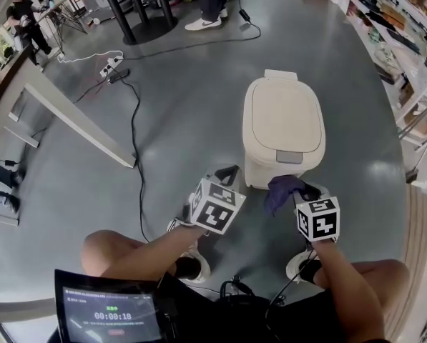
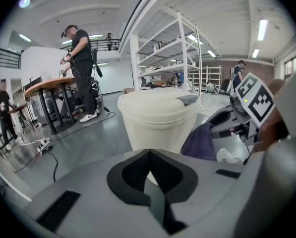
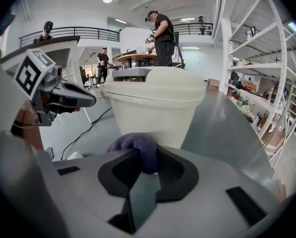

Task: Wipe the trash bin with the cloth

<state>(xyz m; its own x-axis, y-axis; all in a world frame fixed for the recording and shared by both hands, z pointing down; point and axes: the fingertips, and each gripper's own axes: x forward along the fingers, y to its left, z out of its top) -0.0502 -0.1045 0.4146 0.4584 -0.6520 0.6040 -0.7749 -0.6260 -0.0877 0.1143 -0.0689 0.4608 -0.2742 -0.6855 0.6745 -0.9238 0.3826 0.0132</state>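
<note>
My right hand-held gripper point(image 3: 145, 165) is pinching a bunched purple cloth point(image 3: 135, 148) between its jaws, with the wad bulging out above the dark pads. Straight ahead of it stands the cream plastic trash bin with its closed lid point(image 3: 155, 103), filling the middle of the right gripper view. From the head view, the cloth point(image 1: 283, 191) hangs at the tip of the right hand-held gripper point(image 1: 302, 191), low against the bin's point(image 1: 282, 131) near front wall. I cannot tell whether fabric and plastic are touching.

My left hand-held gripper point(image 2: 148, 175) has its jaws pressed together with nothing between them. It points at the same bin point(image 2: 157, 118) from the left and stays apart from it. In the head view the left hand-held gripper point(image 1: 226, 176) sits just beside the bin's lower left edge. The bin stands upright on the grey polished floor point(image 1: 170, 120), with a black cable point(image 1: 136, 156) trailing past on its left.
</note>
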